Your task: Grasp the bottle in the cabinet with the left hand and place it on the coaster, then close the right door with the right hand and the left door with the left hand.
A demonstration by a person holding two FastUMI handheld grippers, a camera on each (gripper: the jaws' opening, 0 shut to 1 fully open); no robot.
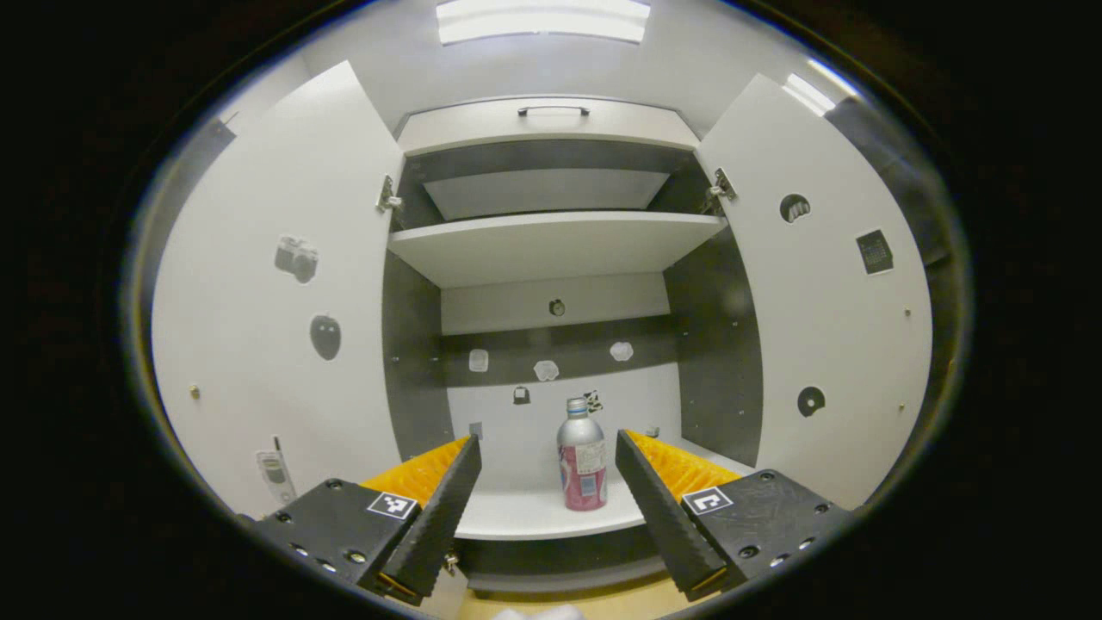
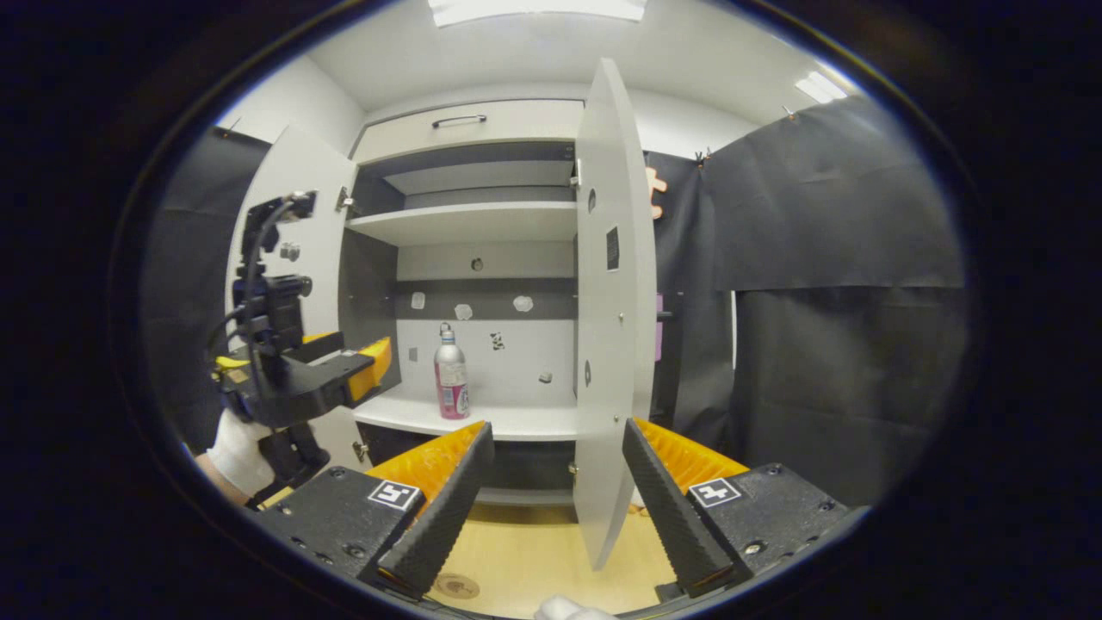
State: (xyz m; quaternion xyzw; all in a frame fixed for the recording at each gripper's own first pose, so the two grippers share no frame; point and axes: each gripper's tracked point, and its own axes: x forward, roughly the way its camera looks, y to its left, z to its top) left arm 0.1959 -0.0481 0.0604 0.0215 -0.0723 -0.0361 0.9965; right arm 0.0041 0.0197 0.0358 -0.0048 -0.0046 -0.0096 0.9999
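A silver bottle (image 1: pixel 582 456) with a pink label stands upright on the cabinet's lower shelf (image 1: pixel 534 517). My left gripper (image 1: pixel 547 441) is open just in front of the shelf edge, and the bottle stands farther in, apart from the fingers. In the right gripper view, the bottle (image 2: pixel 450 375) stands on the shelf and the left gripper (image 2: pixel 362 366) hovers to its left, held by a hand. My right gripper (image 2: pixel 556 428) is open and holds nothing, low in front of the open right door (image 2: pixel 607 301). A small round coaster (image 2: pixel 456 586) lies on the wooden tabletop below.
Both white doors stand wide open: the left door (image 1: pixel 275 284) and the right door (image 1: pixel 826 284). An upper shelf (image 1: pixel 551 241) and a drawer with a handle (image 1: pixel 553 110) sit above. Black cloth (image 2: pixel 826 284) hangs to the cabinet's right.
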